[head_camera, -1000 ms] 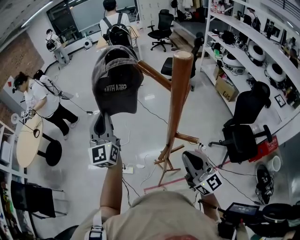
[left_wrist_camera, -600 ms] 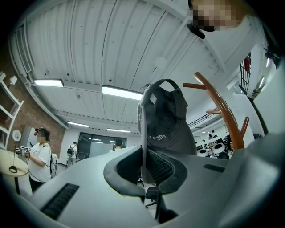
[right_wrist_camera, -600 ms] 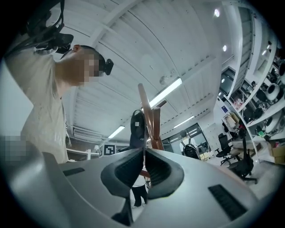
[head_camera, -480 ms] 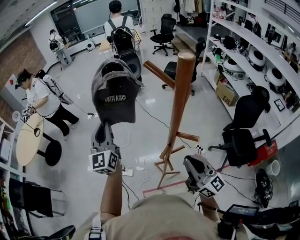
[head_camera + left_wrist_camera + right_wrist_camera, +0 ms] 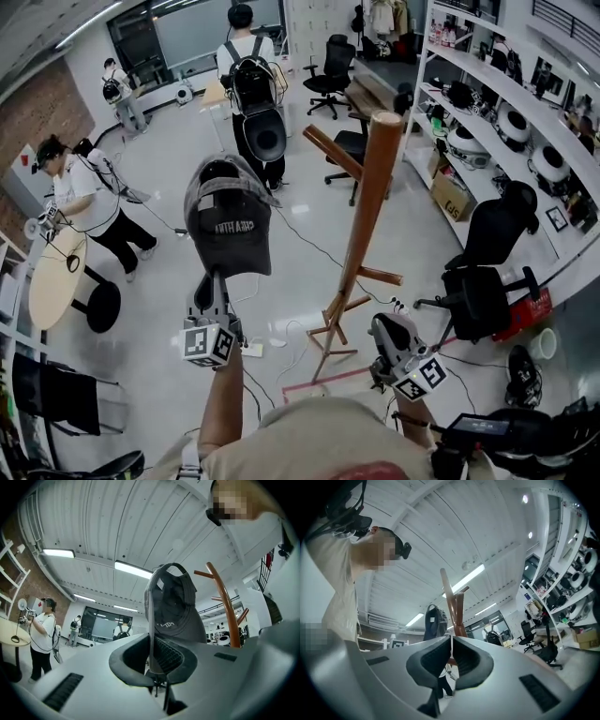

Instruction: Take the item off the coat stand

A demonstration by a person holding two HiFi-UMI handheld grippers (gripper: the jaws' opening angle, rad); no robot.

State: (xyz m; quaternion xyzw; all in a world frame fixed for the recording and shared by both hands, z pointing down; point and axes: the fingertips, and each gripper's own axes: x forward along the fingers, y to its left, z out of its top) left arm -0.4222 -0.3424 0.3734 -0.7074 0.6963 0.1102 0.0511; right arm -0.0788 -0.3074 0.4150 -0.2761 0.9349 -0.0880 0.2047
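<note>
A dark grey cap (image 5: 230, 225) hangs in the air left of the wooden coat stand (image 5: 367, 202), clear of its upper peg (image 5: 323, 150). My left gripper (image 5: 212, 283) is below the cap and shut on its brim. In the left gripper view the brim edge runs down between the jaws of the left gripper (image 5: 152, 660), with the cap (image 5: 177, 609) above and the coat stand (image 5: 226, 603) to the right. My right gripper (image 5: 382, 326) is low beside the stand's base, shut with nothing in it. The right gripper view shows its closed jaws (image 5: 451, 660), the coat stand (image 5: 453, 605) and the cap (image 5: 435, 620) beyond.
Several people stand at the back and left, one with a backpack (image 5: 255, 84). Black office chairs (image 5: 487, 272) and shelves (image 5: 525, 112) line the right side. A round table (image 5: 52, 281) is at the left. Cables and a power strip (image 5: 255, 349) lie on the floor by the stand's feet.
My left gripper has carried the cap down and to the left, away from the stand's peg. The right gripper has stayed low by the stand.
</note>
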